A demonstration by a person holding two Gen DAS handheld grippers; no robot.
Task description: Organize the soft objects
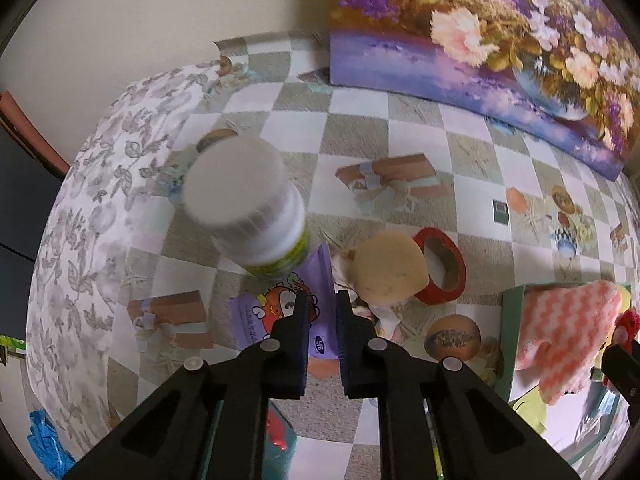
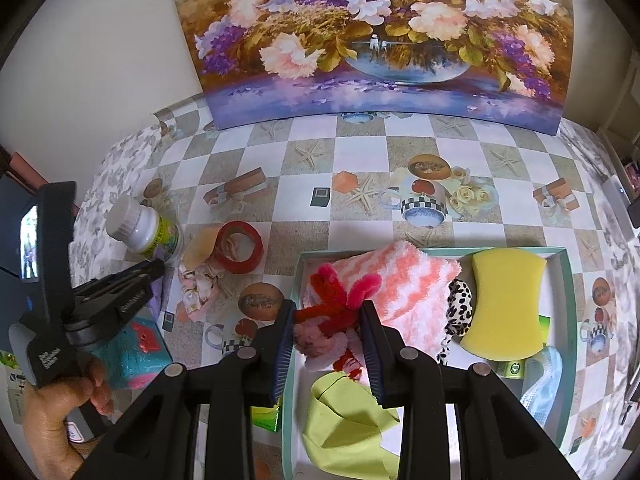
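Left gripper (image 1: 322, 308) seen clenched on purple packet (image 1: 280, 312), beside white bottle (image 1: 256, 208). Right gripper (image 2: 328, 320) clamped on red-pink fuzzy toy (image 2: 340, 300) over tray (image 2: 570, 320) already holding soft items. Packet judged best lifted straight, bottle left unbumped.

Inside the teal tray (image 2: 568, 280): a yellow sponge (image 2: 506, 304), a pink-and-white zigzag cloth (image 2: 404, 280), a lime cloth (image 2: 344, 420). Left of the tray, a red tape roll (image 2: 240, 246) and purple packet (image 1: 276, 316) on the grey-and-white checked desk (image 2: 360, 140).
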